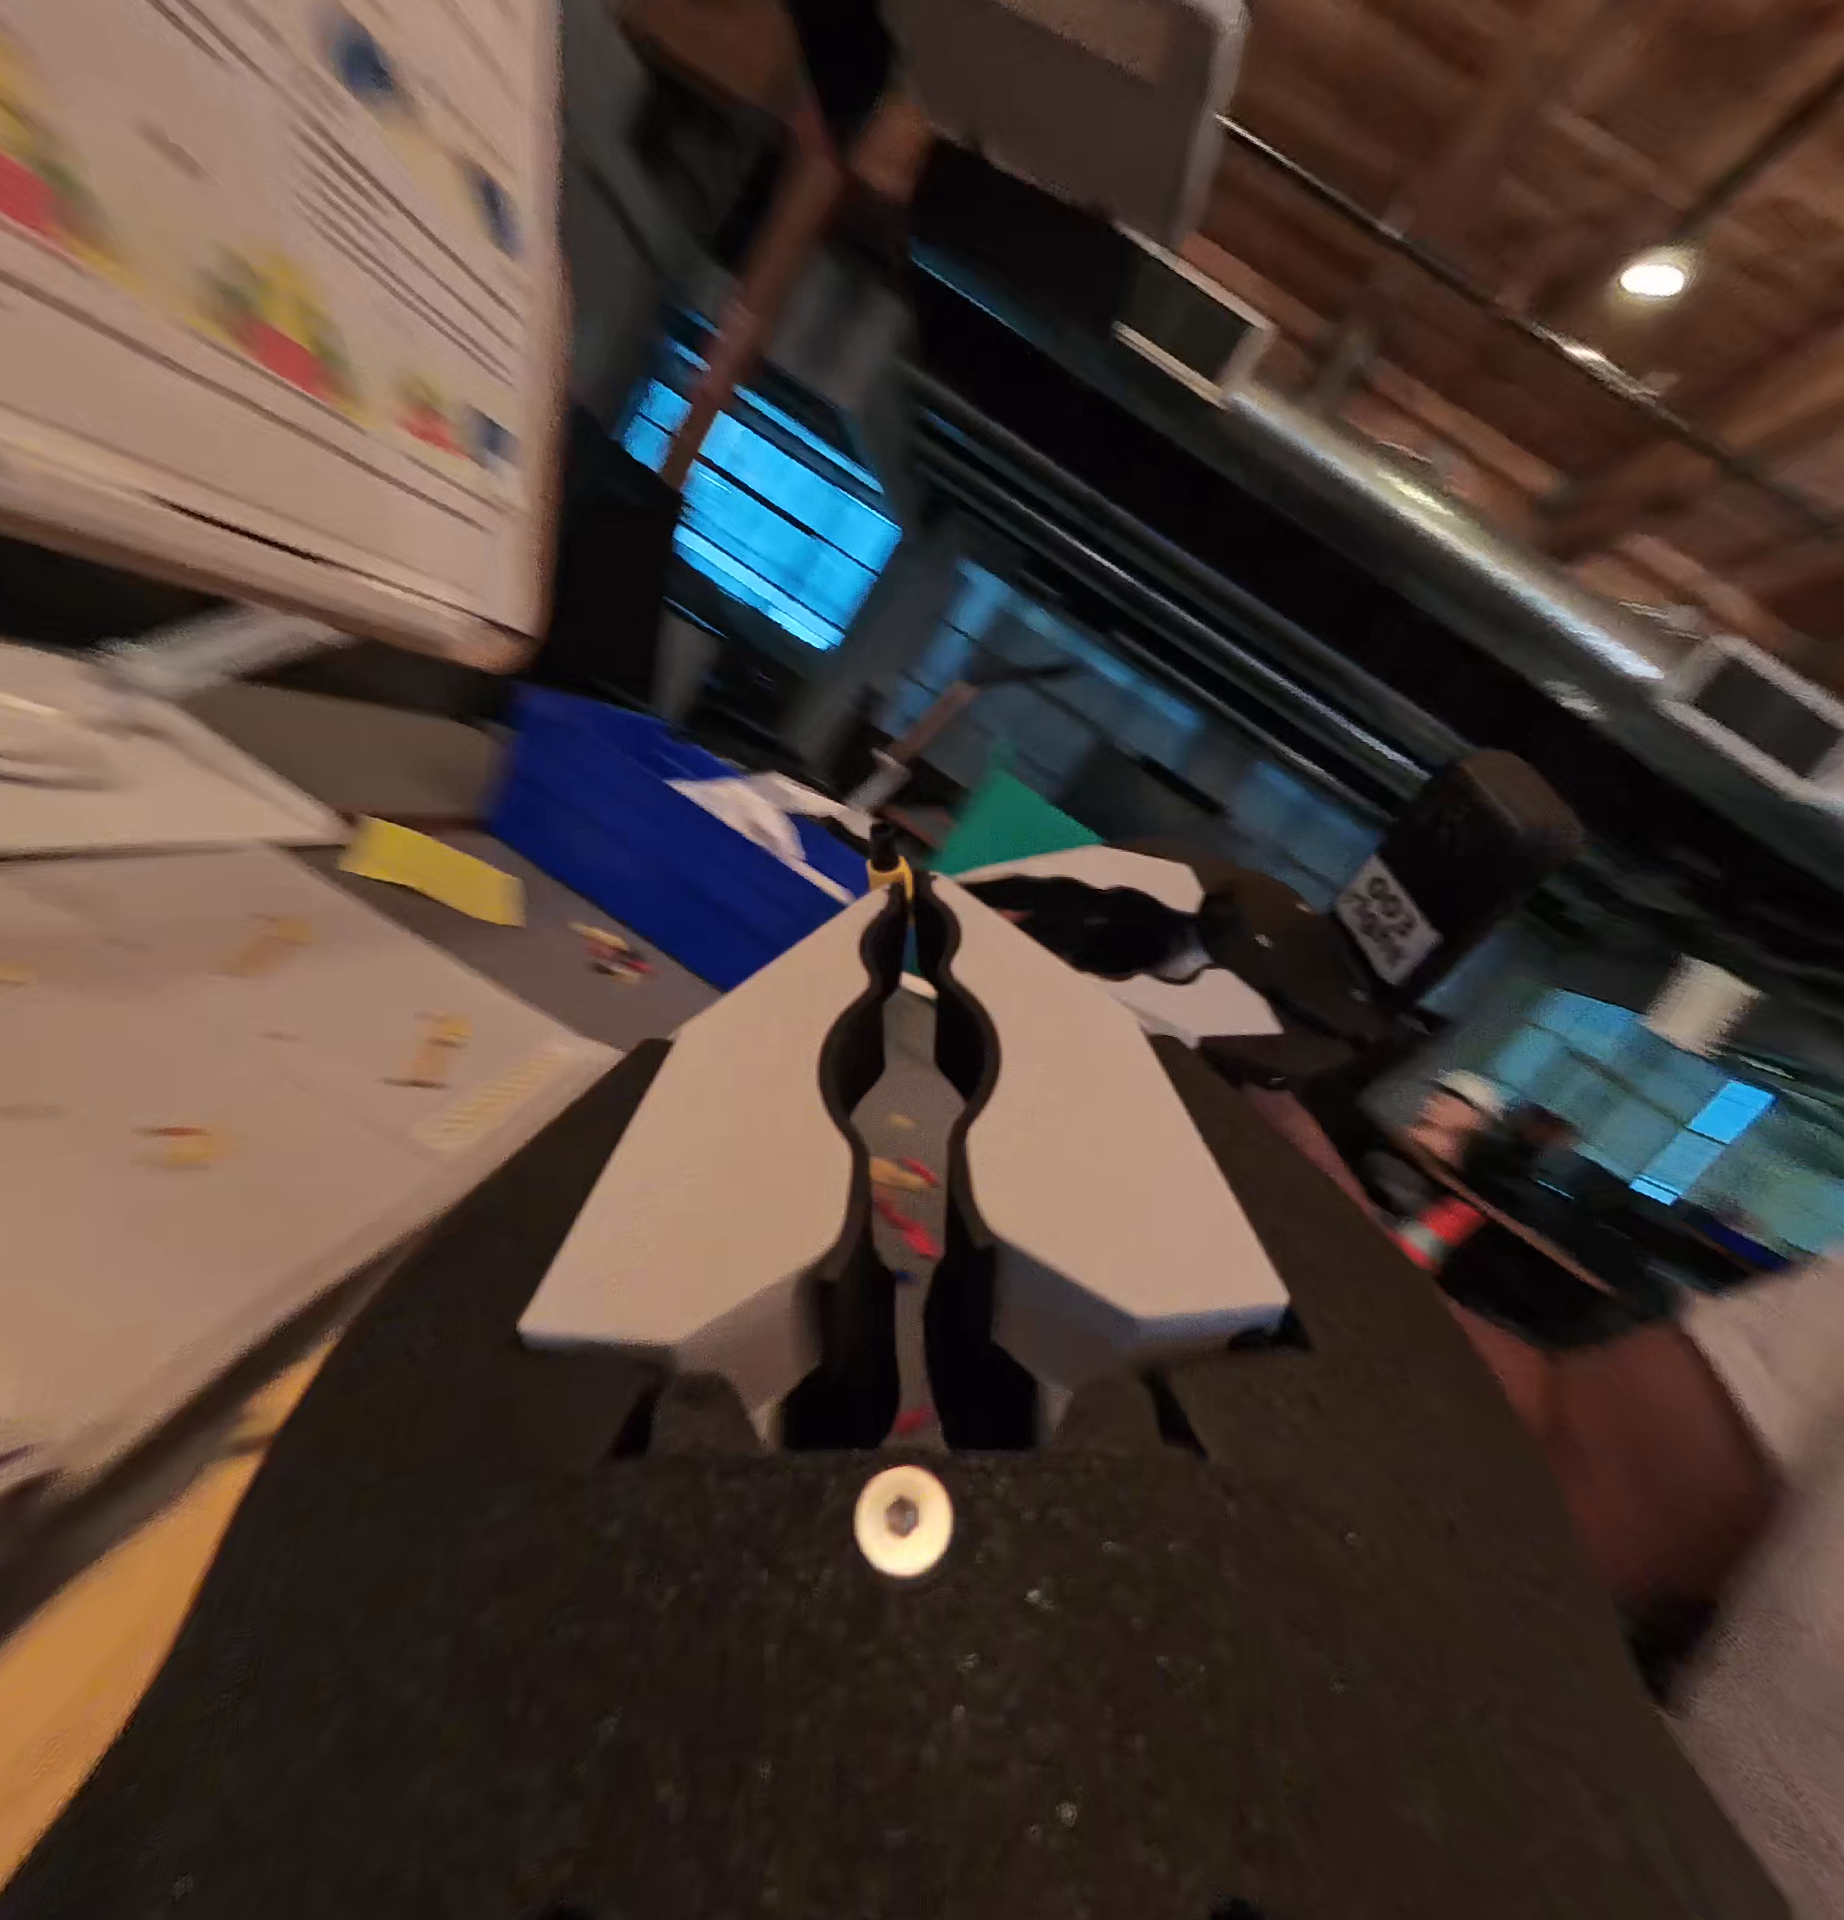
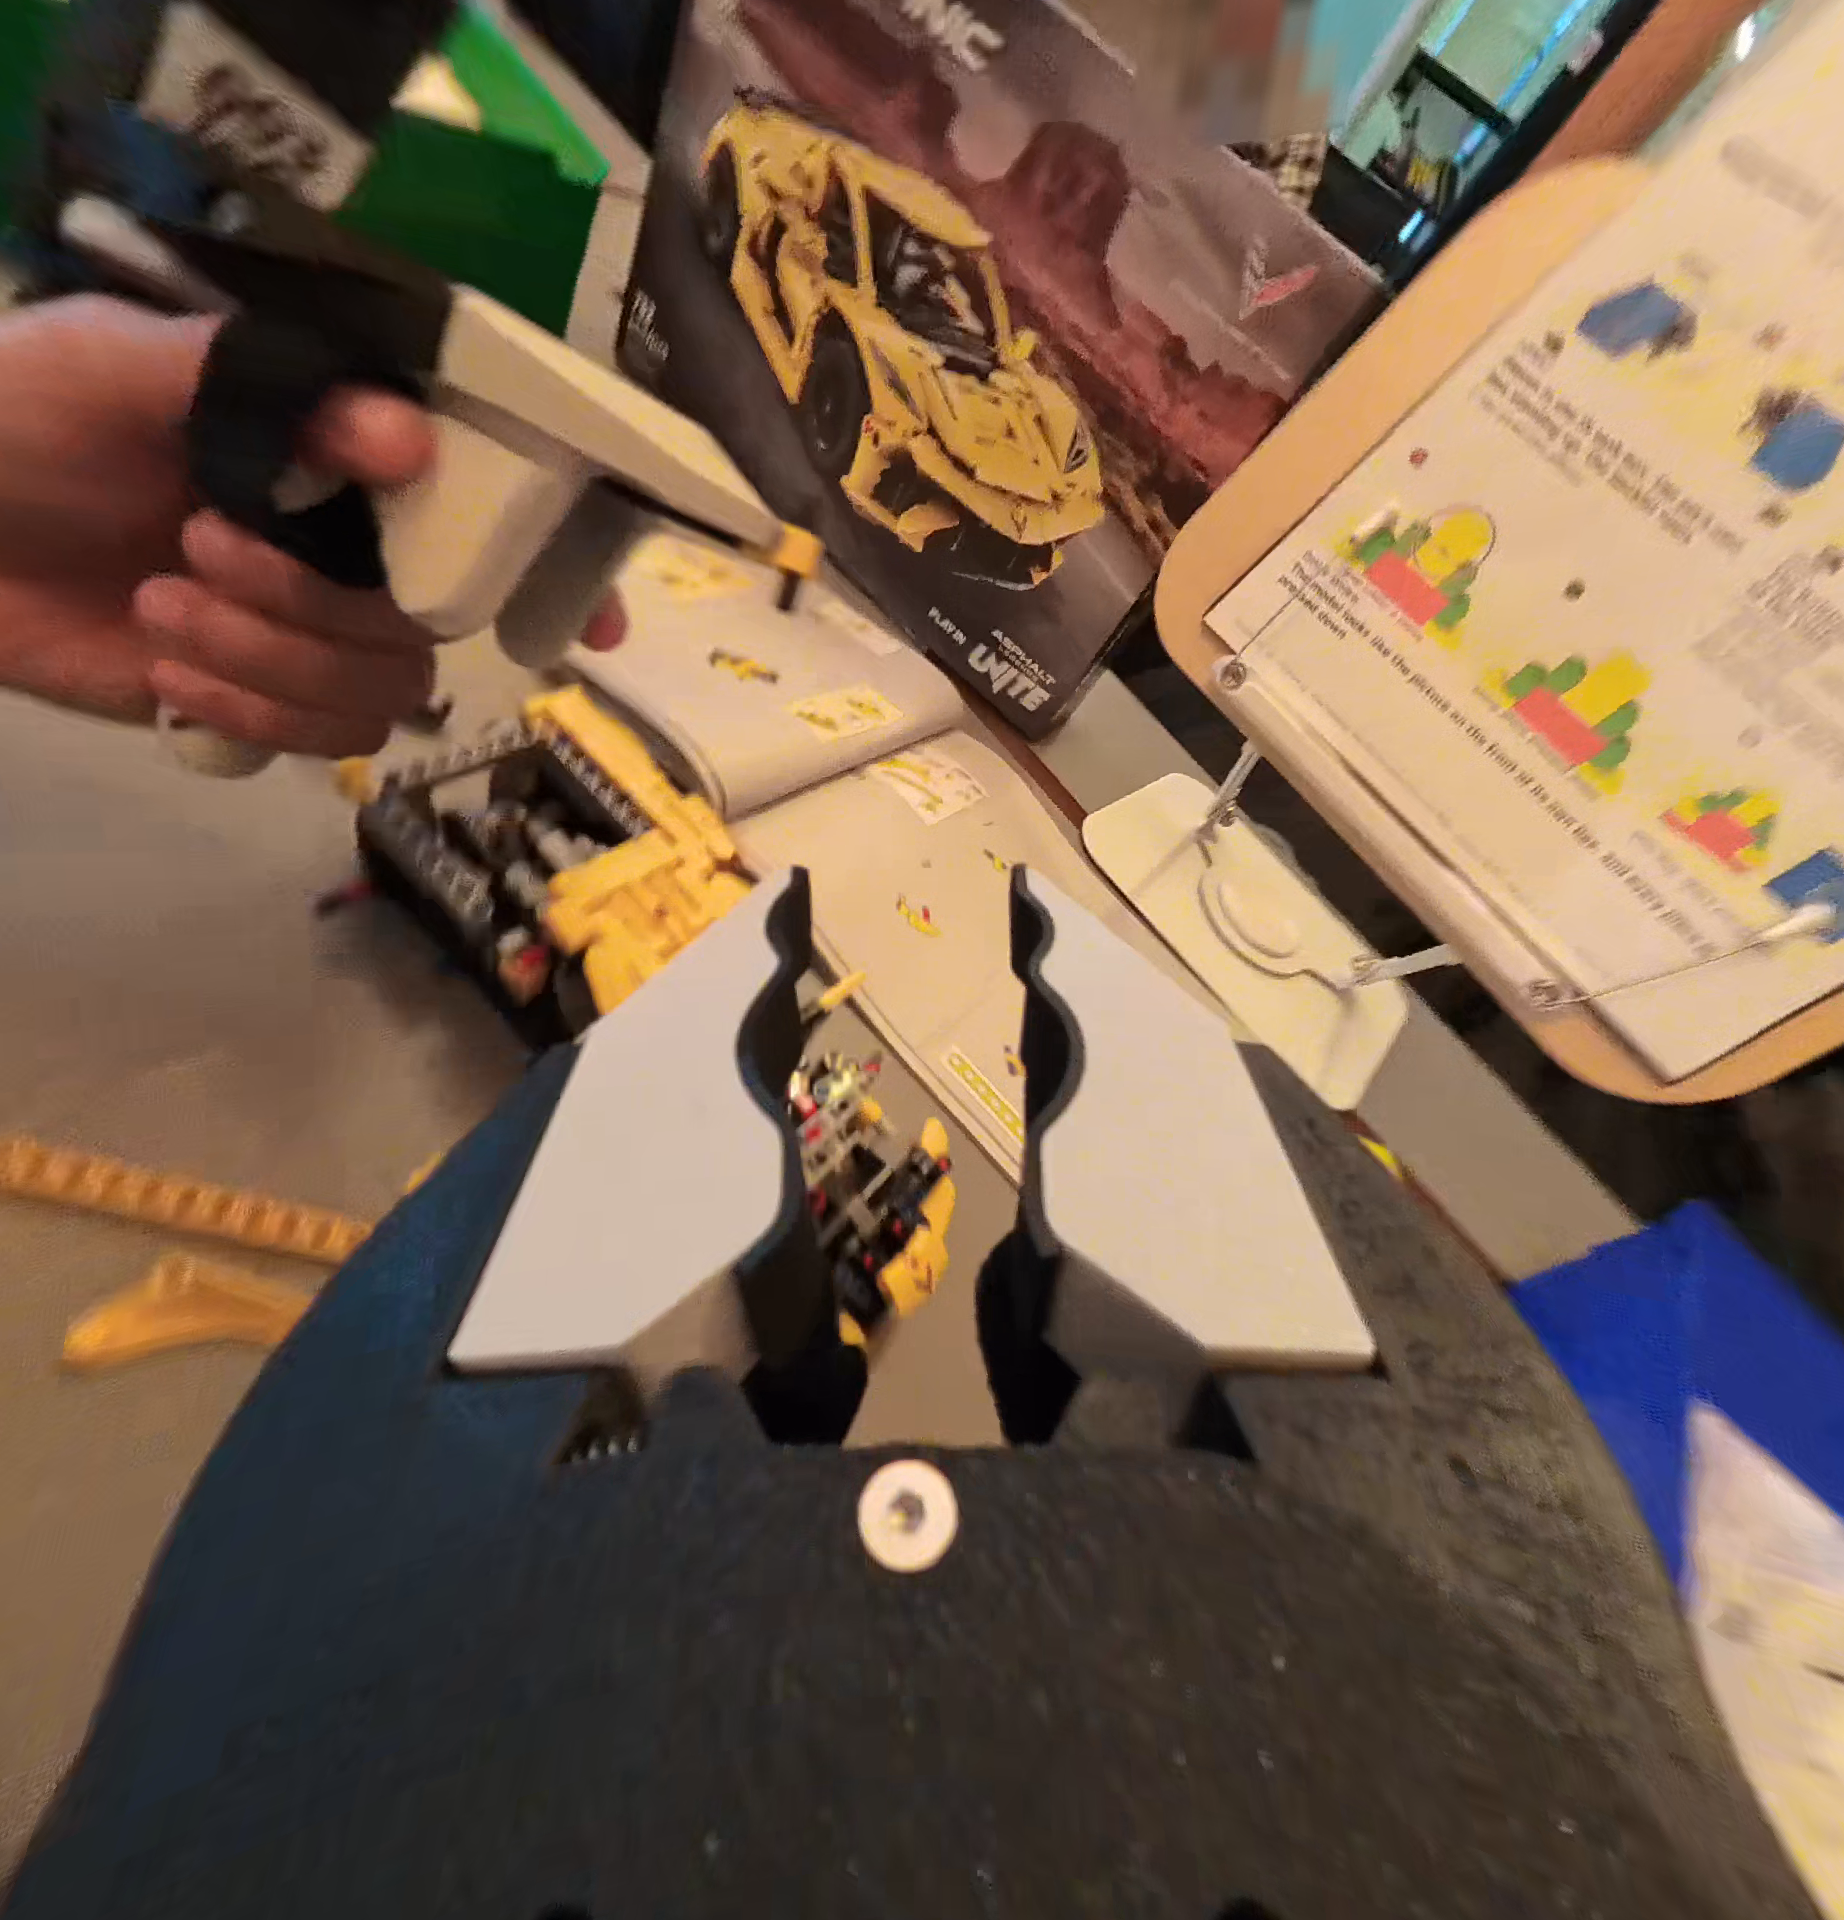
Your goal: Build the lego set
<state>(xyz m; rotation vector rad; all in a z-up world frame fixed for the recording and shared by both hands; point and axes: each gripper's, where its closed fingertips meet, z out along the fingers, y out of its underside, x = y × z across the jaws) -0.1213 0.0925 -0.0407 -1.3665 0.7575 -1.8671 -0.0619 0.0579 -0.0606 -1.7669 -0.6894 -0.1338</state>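
While the small yellow connector piece (image 2: 796, 553) is pinched at the very tips of the left gripper (image 2: 783, 545), it is held clear of the counter (image 2: 149, 935), above the open instruction booklet (image 2: 793, 707) and just in front of the set's box (image 2: 959, 343); the tip-only grasp probably leaves most of the piece exposed for insertion. In the left wrist view the same yellow piece (image 1: 890, 871) shows between clenched jaws, with a dark pin end projecting beyond them. The partly built black-and-yellow chassis (image 2: 554, 862) rests on the counter below and to the left of the held piece, apparently within reach as the receiving assembly. A smaller sub-assembly (image 2: 876, 1195) lies on the counter directly beneath the right gripper (image 2: 907, 904), whose jaws are released and empty, apparently poised to steady or collect a part. A long yellow beam (image 2: 170, 1195) and a yellow angled piece (image 2: 180, 1304) lie apart on the left, seemingly staged as loose stock. A clipboard-style stand (image 2: 1365, 416) props a printed sheet (image 2: 1624, 623) upright at the right, facing the work area for reference. A blue bin (image 2: 1707, 1340) stands at the lower right.
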